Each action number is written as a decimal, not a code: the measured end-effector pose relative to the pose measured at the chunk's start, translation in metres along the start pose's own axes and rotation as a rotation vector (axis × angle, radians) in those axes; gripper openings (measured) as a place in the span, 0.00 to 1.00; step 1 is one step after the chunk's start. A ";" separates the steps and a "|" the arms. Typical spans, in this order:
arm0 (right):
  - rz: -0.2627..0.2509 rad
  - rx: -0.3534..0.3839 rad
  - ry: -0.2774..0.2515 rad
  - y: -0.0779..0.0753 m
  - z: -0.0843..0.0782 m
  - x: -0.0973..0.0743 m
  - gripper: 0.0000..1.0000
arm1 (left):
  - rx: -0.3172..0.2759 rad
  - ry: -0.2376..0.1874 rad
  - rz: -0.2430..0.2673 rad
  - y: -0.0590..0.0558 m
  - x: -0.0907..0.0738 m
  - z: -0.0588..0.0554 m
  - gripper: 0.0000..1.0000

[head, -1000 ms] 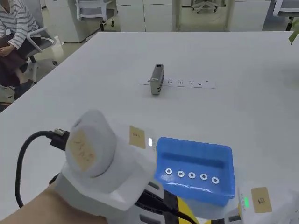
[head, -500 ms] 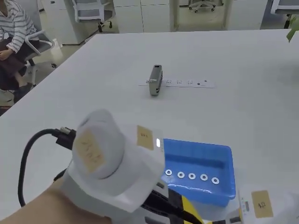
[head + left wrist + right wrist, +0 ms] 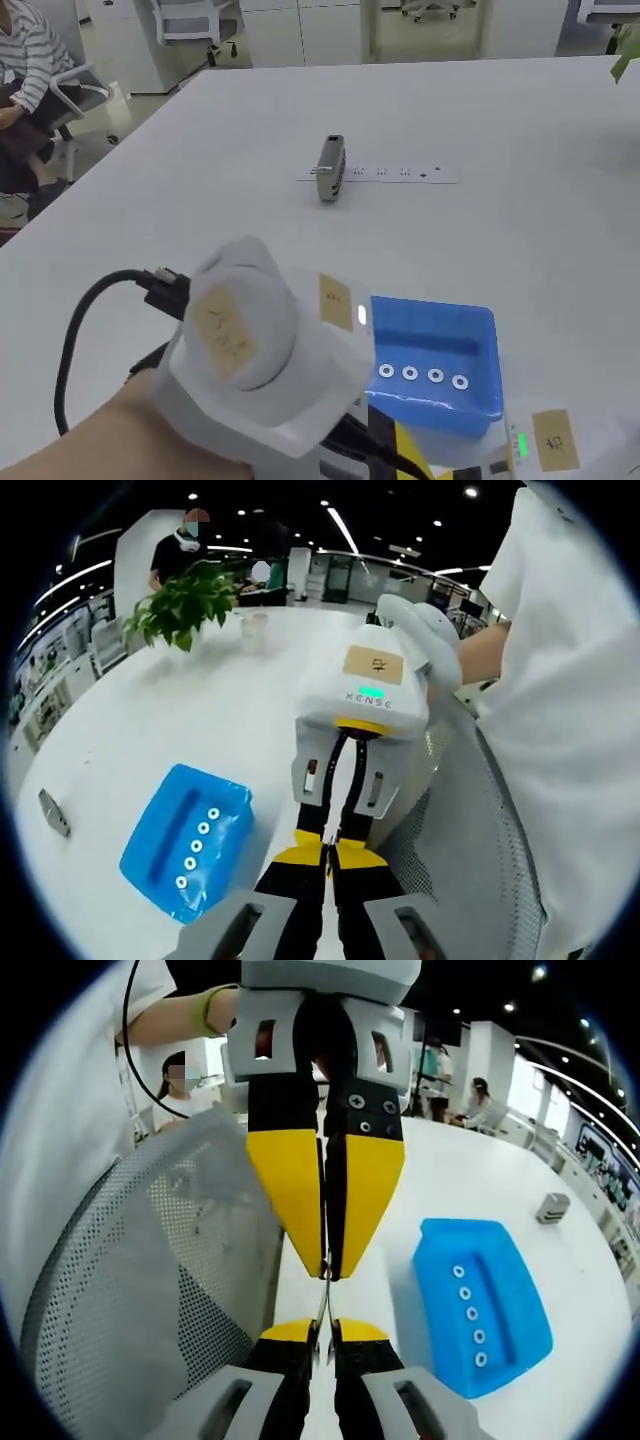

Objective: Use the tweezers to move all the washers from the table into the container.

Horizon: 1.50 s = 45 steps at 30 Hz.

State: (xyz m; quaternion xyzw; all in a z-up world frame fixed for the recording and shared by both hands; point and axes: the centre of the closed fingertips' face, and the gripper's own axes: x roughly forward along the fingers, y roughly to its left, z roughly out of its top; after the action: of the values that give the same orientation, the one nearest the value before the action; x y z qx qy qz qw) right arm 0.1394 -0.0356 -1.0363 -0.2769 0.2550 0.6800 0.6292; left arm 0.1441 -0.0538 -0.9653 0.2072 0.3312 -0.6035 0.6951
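Note:
A blue container (image 3: pixel 470 330) sits on the white table (image 3: pixel 480 230) with a row of several washers (image 3: pixel 423 375) inside it. It also lies at the lower left of the left gripper view (image 3: pixel 160 855) and on the right of the right gripper view (image 3: pixel 500 1300). Just in front of it my two grippers meet tip to tip. Thin metal tweezers (image 3: pixel 324 1305) run between the tips. My left gripper (image 3: pixel 328 858) is shut, and its yellow fingers (image 3: pixel 290 1180) hang down from the top of the right gripper view. My right gripper (image 3: pixel 325 1338) is shut on the tweezers' other end.
A small silver block (image 3: pixel 331 168) stands at mid-table beside a flush socket strip (image 3: pixel 400 175). A person sits at the far left (image 3: pixel 30 70). A grey mesh chair back (image 3: pixel 130 1290) is close behind the grippers. A potted plant (image 3: pixel 185 605) stands at the table's far end.
My left gripper has moved right in the head view and now covers the container's left edge and one washer. The container and silver block stay put.

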 end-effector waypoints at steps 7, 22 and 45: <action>-0.024 0.010 0.005 -0.005 -0.006 0.001 0.04 | 0.037 0.081 0.019 0.006 0.000 -0.019 0.00; -0.029 0.014 -0.006 -0.009 -0.010 0.021 0.05 | 0.021 0.191 0.037 0.015 0.004 -0.055 0.00; -0.332 0.347 -0.364 -0.041 0.002 -0.069 0.32 | 0.014 0.319 0.043 0.025 0.019 -0.105 0.00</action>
State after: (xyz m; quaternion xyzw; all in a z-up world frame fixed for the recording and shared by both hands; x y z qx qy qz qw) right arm 0.1836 -0.0804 -0.9869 -0.0766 0.2018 0.5523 0.8052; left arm 0.1474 0.0102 -1.0547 0.3121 0.4287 -0.5504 0.6449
